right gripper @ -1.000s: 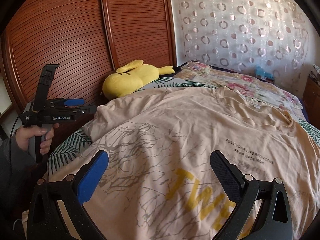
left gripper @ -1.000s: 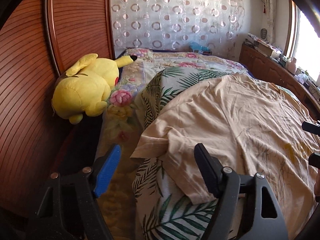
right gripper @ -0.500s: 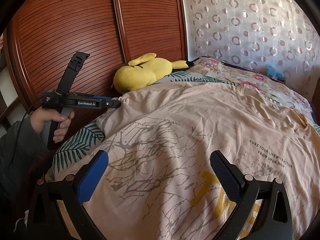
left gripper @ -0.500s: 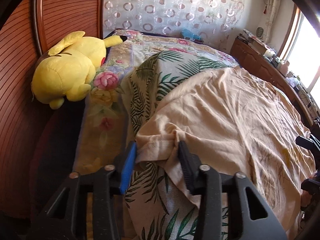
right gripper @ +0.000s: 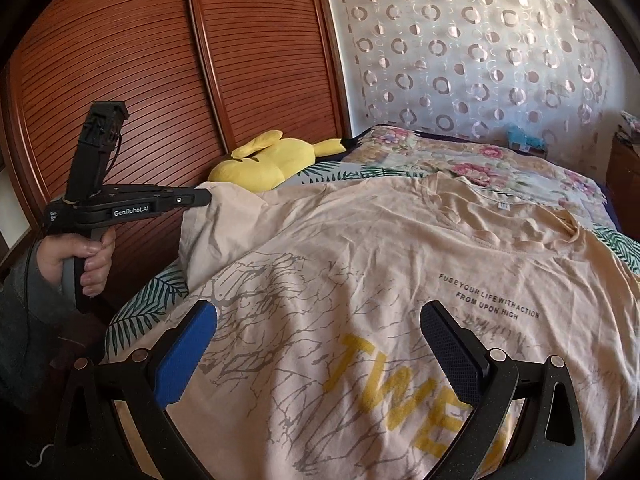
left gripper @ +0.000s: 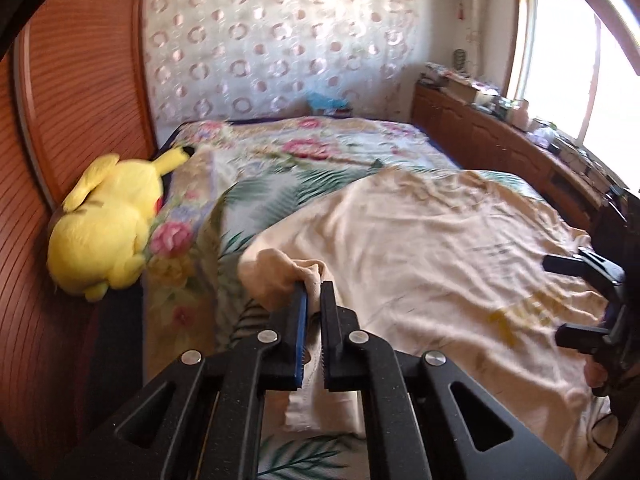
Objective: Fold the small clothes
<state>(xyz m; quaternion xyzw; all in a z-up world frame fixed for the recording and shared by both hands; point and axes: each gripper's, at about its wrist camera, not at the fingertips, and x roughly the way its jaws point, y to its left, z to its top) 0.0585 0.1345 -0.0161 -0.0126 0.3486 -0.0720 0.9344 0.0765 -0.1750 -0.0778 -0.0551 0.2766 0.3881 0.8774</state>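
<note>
A beige T-shirt [right gripper: 400, 264] with yellow letters and grey branch print lies spread on the bed. My left gripper [left gripper: 314, 296] is shut on the T-shirt's sleeve [left gripper: 280, 276] and holds it lifted off the bedspread. In the right wrist view the left gripper [right gripper: 202, 198] pinches the sleeve [right gripper: 224, 216] at the shirt's left side, held by a hand [right gripper: 80, 260]. My right gripper [right gripper: 320, 324] hovers open above the printed chest with nothing between its fingers. It also shows at the right edge of the left wrist view as the right gripper [left gripper: 580, 300].
A yellow plush toy [left gripper: 108, 224] lies at the bed's left edge against the wooden sliding doors [right gripper: 160, 80]. The bedspread [left gripper: 304, 152] has flowers and palm leaves. A cluttered wooden cabinet [left gripper: 500, 136] runs along the right under a window. A patterned curtain [right gripper: 480, 60] hangs behind.
My left gripper went from open beside the sleeve to shut on it, then lifted it up. The right gripper drifted slightly over the shirt and stayed open.
</note>
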